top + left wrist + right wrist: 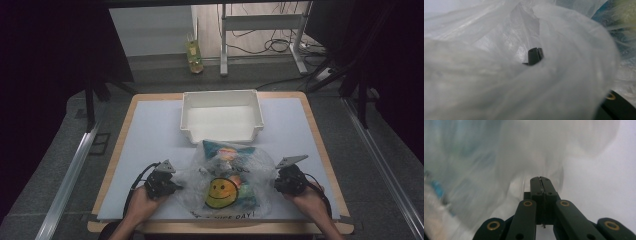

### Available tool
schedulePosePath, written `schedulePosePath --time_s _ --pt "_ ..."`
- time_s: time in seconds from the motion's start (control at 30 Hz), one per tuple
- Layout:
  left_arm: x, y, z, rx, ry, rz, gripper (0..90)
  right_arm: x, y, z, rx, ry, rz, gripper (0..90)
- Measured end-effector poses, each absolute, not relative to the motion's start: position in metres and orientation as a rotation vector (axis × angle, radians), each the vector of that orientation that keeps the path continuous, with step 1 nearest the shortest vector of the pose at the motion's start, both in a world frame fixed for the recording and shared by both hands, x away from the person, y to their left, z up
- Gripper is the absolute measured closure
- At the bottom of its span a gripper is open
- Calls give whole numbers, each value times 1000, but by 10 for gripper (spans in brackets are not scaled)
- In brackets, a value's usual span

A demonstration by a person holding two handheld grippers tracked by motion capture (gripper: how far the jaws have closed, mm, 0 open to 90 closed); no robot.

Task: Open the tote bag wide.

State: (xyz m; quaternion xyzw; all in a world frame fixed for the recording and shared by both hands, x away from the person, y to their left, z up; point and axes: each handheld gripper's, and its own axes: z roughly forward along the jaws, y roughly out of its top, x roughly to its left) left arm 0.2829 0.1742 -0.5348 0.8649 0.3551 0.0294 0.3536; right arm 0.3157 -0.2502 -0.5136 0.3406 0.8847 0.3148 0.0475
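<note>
A wooden table (116, 150) carries a pale grey mat (150, 135); on the mat, near the front edge, lies a clear plastic bag (227, 182) (yellow smiley print, snack packets inside), just in front of a white tray (222, 118). The left gripper (176, 186) pinches the bag's left edge, its jaws pressed together on the film; the right gripper (276, 183) pinches the right edge likewise. Beyond the table, a bottle (194, 55) stands on grey floor (160, 72), beside a desk frame (262, 30) and cables.

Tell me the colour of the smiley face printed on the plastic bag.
Yellow with black eyes and mouth, on the plastic bag; smiley face is clearest in the high view.
</note>
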Motion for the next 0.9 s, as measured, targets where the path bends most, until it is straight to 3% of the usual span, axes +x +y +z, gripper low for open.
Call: schedulePosePath --time_s 0.3,0.57,0.9 --pt "273 179 -531 2223 929 109 893 300 -263 -513 1057 2690 960 894" --pt "254 200 -495 2062 917 172 883 291 -270 -482 1052 2615 1106 893" --pt "238 230 -487 2040 1012 214 892 276 -274 -450 1019 2565 1207 892"
